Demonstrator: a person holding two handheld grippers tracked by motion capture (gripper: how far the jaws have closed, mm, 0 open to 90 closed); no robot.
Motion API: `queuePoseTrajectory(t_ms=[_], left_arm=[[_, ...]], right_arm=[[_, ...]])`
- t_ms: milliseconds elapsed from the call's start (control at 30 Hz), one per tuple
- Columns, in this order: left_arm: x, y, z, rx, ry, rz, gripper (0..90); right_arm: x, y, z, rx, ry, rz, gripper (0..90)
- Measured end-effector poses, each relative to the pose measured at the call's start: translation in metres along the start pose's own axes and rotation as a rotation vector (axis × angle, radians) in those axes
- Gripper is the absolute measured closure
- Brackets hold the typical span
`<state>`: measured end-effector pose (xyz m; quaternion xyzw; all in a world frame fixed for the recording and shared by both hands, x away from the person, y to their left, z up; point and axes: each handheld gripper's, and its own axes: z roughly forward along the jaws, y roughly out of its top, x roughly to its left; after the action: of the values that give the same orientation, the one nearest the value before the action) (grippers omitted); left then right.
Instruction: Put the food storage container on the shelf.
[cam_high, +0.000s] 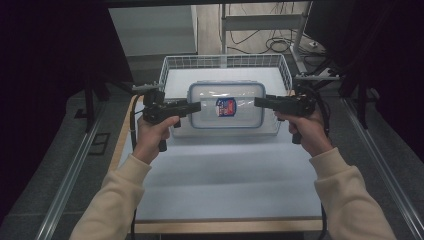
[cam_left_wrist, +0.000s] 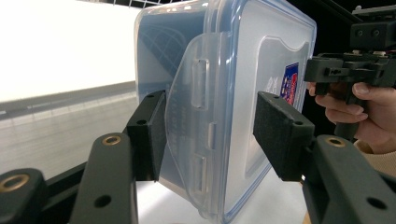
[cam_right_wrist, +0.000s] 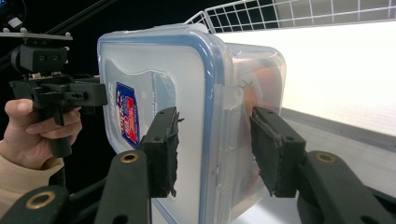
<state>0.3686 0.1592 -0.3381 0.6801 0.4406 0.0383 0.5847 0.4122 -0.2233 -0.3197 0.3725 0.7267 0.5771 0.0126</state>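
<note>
We bracket the lidded plastic container over the wire basket, left gripper and right gripper jaws wide, straddling opposite end latches.

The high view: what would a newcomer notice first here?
A clear plastic box with a blue-rimmed lid sits in a white wire basket at the table's far end. The left claw and right claw straddle its two short ends, jaws open around the latches.
</note>
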Motion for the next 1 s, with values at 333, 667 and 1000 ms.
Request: queuePoseTrajectory(t_ms=[333,667,1000], left_arm=[[0.006,0.013,0.004,0.0,0.001,-0.004,45.6],[0.01,0.029,0.008,0.002,-0.003,0.0,45.5],[0.012,0.042,0.015,0.008,0.009,0.004,45.3]], right_arm=[[-0.006,0.012,0.006,0.005,-0.002,0.008,52.4],[-0.01,0.028,0.008,0.006,-0.009,0.005,52.3],[-0.018,0.04,0.01,-0.016,-0.001,0.013,52.4]])
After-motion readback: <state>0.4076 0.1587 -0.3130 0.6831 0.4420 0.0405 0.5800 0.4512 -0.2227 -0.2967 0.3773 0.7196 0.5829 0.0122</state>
